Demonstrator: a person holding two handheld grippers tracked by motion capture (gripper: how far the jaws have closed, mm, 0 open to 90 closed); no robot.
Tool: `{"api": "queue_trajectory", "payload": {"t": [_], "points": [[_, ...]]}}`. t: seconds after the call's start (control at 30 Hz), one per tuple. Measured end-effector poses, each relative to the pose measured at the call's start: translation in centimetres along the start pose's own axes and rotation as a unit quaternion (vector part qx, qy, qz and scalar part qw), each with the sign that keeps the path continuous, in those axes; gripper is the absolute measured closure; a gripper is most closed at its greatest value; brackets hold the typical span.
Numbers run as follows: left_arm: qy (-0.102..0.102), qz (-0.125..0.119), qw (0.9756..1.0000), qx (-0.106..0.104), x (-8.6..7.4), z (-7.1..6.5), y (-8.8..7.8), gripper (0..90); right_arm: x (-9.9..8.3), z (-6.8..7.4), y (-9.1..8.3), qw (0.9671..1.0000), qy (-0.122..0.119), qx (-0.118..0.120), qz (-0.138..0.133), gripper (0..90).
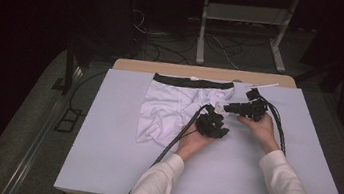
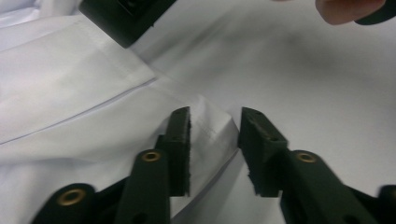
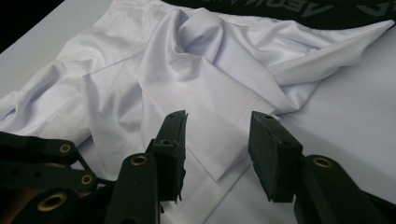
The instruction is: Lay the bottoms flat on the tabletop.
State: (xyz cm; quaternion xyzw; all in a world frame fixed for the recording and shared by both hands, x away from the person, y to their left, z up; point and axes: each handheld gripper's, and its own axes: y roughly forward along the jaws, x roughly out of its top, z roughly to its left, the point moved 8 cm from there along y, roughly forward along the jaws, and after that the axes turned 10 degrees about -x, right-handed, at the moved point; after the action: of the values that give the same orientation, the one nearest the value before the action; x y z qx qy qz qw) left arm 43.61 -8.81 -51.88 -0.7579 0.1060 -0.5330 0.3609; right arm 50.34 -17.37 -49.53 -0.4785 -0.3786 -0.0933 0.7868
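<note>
White boxer briefs (image 1: 165, 111): thin, smooth, slightly glossy fabric with a black elastic waistband (image 1: 193, 82) bearing pale lettering, seen in part in the right gripper view; garment lies crumpled on the far middle of the pale grey tabletop (image 1: 100, 163), waistband along the far edge, body creased into soft folds, one leg panel folded over toward the person; stitched double hem visible along the leg edge (image 3: 233, 154).

Left gripper (image 1: 214, 113): held from below in the person's left hand (image 1: 194, 143), at the right-hand edge of the briefs; jaws partly apart, a hemmed corner of the white fabric (image 2: 215, 133) lying between them; the pads do not visibly press on it.

Right gripper (image 1: 229, 107): held in the right hand (image 1: 261, 129), just beyond and beside the left gripper; jaws partly apart, standing either side of the folded leg hem without pinching it, as its own view shows.

Containers: none among the items listed; cables (image 1: 277, 126) trail from both grippers across the tabletop.
</note>
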Motion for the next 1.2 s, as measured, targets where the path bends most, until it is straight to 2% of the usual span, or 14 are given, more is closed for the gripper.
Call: {"api": "queue_trajectory", "payload": {"t": [0.07, 0.2, 0.37, 0.43, 0.53, 0.63, 0.77, 0.83, 1.0, 1.1, 1.2], "points": [[-0.01, -0.005, 0.9999, -0.001, 0.0, 0.2, 0.0, 74.2, 0.0, 0.1, 0.3, 1.0, -0.001, 0.001, 0.001, 55.5], [-0.042, -0.017, 0.9987, -0.021, -0.1, 0.3, 0.0, 84.7, -0.4, 0.1, 1.0, 0.9999, 0.001, -0.003, 0.012, 53.5], [-0.069, -0.031, 0.9964, -0.038, -0.2, 0.6, -0.1, 87.1, -1.2, 0.3, 1.9, 0.9992, -0.008, -0.013, 0.037, 52.5], [-0.067, -0.031, 0.9966, -0.036, -0.2, 0.5, 0.0, 87.3, -1.3, 0.6, 2.1, 0.9988, -0.014, -0.016, 0.043, 57.1], [-0.065, -0.03, 0.9969, -0.034, -0.2, 0.5, 0.0, 87.7, -1.3, 0.8, 2.1, 0.9974, -0.036, -0.037, 0.051, 72.4], [-0.071, -0.031, 0.9962, -0.038, -0.2, 0.6, 0.0, 88.0, -1.3, 0.9, 2.2, 0.9966, -0.044, -0.04, 0.058, 83.4], [-0.074, -0.032, 0.9961, -0.038, -0.2, 0.6, -0.1, 88.2, -1.2, 0.9, 2.0, 0.9968, -0.04, -0.039, 0.057, 87.3], [-0.078, -0.03, 0.9957, -0.041, -0.2, 0.5, -0.2, 88.3, -0.9, 0.8, 1.5, 0.9979, -0.031, -0.032, 0.047, 87.5], [-0.068, -0.02, 0.996, -0.054, -0.6, -0.1, -0.8, 88.3, 0.0, 0.4, -1.0, 0.9992, -0.01, -0.023, 0.031, 87.5], [-0.053, -0.016, 0.9966, -0.06, -0.8, -0.8, -1.8, 88.4, 0.1, 0.0, -2.9, 0.9996, 0.014, -0.011, 0.022, 87.5], [-0.038, -0.014, 0.9965, -0.074, -0.8, -1.7, -3.1, 88.4, -0.4, 0.0, -4.8, 0.9996, 0.023, -0.007, 0.018, 87.4]]}}
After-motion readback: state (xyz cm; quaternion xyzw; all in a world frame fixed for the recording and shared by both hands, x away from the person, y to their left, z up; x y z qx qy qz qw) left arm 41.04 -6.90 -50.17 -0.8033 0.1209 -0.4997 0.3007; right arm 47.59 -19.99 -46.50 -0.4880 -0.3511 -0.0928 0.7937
